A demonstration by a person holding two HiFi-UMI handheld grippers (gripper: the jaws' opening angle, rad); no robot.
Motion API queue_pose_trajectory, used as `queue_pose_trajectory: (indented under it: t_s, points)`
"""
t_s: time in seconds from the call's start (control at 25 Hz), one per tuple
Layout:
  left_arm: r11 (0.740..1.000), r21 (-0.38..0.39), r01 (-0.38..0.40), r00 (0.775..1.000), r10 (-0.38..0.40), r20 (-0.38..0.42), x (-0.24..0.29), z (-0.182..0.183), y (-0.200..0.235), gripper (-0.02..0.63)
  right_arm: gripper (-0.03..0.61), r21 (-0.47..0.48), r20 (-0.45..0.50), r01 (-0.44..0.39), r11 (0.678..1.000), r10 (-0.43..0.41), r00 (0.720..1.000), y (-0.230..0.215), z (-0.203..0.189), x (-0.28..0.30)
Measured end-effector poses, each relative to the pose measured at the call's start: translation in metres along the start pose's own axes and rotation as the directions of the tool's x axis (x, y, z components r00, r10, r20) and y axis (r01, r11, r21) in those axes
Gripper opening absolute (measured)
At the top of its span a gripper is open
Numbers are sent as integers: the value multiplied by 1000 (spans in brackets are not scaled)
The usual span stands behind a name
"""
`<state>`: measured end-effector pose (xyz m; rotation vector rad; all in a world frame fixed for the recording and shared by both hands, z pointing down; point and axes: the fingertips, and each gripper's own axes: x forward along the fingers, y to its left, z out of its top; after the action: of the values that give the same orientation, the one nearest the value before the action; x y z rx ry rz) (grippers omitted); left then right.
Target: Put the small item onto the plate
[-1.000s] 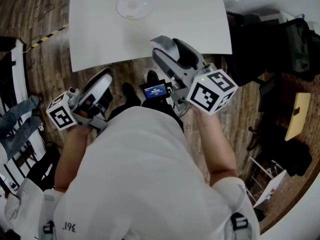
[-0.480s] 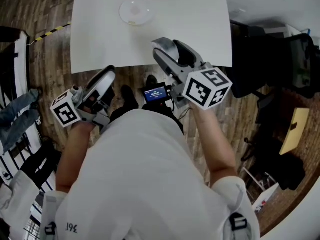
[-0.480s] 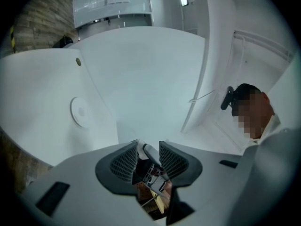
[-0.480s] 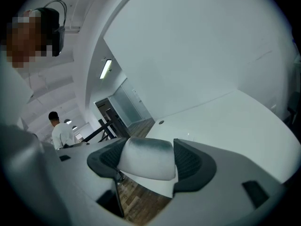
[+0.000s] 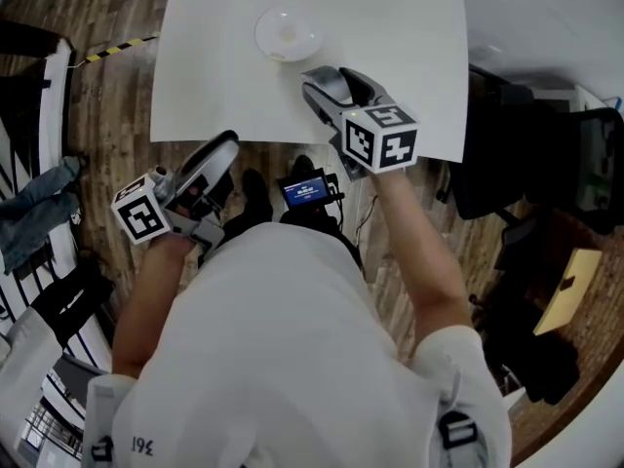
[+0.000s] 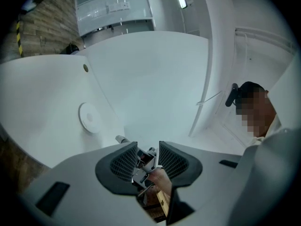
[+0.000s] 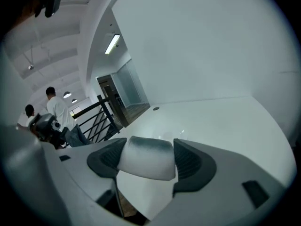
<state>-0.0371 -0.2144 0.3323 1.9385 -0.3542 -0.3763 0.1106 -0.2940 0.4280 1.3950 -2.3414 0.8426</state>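
Observation:
A small round white plate (image 5: 287, 33) sits on the white table (image 5: 409, 57), toward its far side; it also shows in the left gripper view as the plate (image 6: 89, 117). My right gripper (image 5: 330, 78) is over the table, just short and right of the plate. Its jaws are shut on the small item (image 7: 146, 157), a white block with a grey-shaded top, which fills the gap in my right gripper (image 7: 148, 157). My left gripper (image 5: 222, 149) hangs off the table's near edge over the wooden floor. Its jaws (image 6: 143, 161) stand slightly apart with nothing held.
A small device with a lit screen (image 5: 304, 191) sits at the person's chest. Dark chairs (image 5: 517, 164) stand to the right of the table, and a black railing (image 7: 94, 119) with people (image 7: 56, 107) to the left. Striped tape (image 5: 117, 47) marks the floor.
My right gripper has moved forward from the table's near edge out over the table, closer to the plate, still holding the block. My left gripper has stayed low by the near edge.

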Motion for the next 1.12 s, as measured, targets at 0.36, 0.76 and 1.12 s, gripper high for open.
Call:
queue_pose_trajectory:
  t_s: [0.36, 0.76, 1.12]
  points:
    - [999, -25, -43, 998, 44, 35, -3, 2, 9, 127, 305, -206, -117, 29, 978, -54, 992, -29, 1, 74]
    - [995, -47, -90, 993, 93, 68, -11, 3, 19, 127, 305, -384, -202, 68, 921, -156, 967, -50, 14, 149]
    - [988, -70, -140, 987, 145, 73, -14, 2, 25, 127, 305, -459, -206, 86, 884, -200, 958, -63, 17, 183]
